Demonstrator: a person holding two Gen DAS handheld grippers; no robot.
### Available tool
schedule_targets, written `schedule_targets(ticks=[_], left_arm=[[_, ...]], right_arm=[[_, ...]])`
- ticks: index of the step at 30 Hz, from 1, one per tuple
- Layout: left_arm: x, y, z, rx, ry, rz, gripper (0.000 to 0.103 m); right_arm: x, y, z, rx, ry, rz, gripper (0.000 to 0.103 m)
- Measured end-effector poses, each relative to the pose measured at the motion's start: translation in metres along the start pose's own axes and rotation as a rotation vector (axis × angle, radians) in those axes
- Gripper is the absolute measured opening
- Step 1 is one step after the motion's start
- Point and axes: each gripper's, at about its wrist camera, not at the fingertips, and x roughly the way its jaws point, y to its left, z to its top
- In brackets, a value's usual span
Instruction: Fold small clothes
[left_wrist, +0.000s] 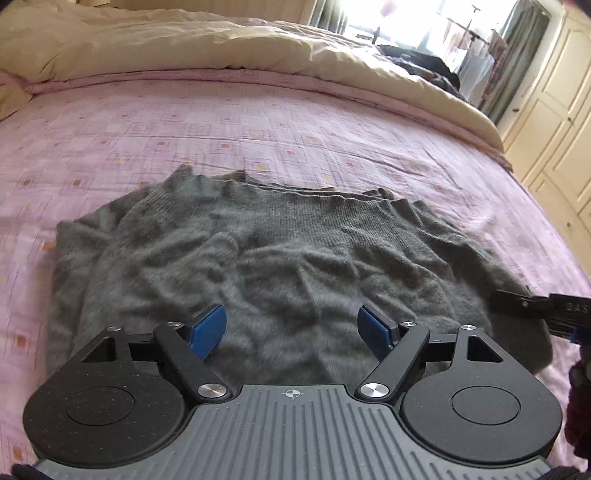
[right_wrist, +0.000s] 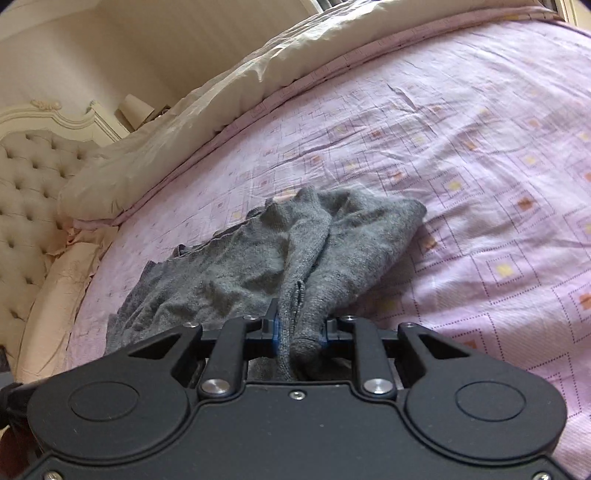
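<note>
A grey knitted sweater (left_wrist: 266, 258) lies rumpled on the pink patterned bedsheet (left_wrist: 258, 125). My left gripper (left_wrist: 293, 328) is open, its blue pads apart, just above the sweater's near edge. My right gripper (right_wrist: 299, 328) is shut on a bunched fold of the sweater (right_wrist: 280, 254) at its right side; the fabric runs back between the pads. The right gripper also shows in the left wrist view (left_wrist: 532, 306) at the sweater's right edge.
A cream duvet (left_wrist: 184, 44) is bunched along the far side of the bed. A tufted headboard (right_wrist: 26, 192) stands to the left in the right wrist view. Cream wardrobe doors (left_wrist: 561, 122) and a window with a clothes rack (left_wrist: 469, 44) lie beyond the bed.
</note>
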Motion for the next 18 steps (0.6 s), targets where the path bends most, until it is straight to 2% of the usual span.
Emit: schedule_targets(ticks=[3, 7, 10, 14, 18], left_arm=[[-0.034, 0.018, -0.024, 0.052, -0.045, 0.042, 0.077], [-0.068, 0.042, -0.056, 0.094, -0.081, 0.095, 0.078], [-0.086, 0.062, -0.073, 0.065, -0.082, 0.102, 0.078], [-0.101, 0.085, -0.088, 0.002, -0.081, 0.082, 0.078], [-0.108, 0.102, -0.098, -0.044, -0.077, 0.07, 0.078]], right_arm=[[-0.005, 0.036, 0.008, -0.063, 0.001, -0.01, 0.029], [-0.004, 0.099, 0.014, -0.172, -0.014, 0.034, 0.027], [0.006, 0.149, 0.01, -0.243, -0.013, 0.086, 0.027], [0.041, 0.214, -0.01, -0.353, 0.035, 0.122, 0.027], [0.084, 0.252, -0.04, -0.403, 0.108, 0.134, 0.026]])
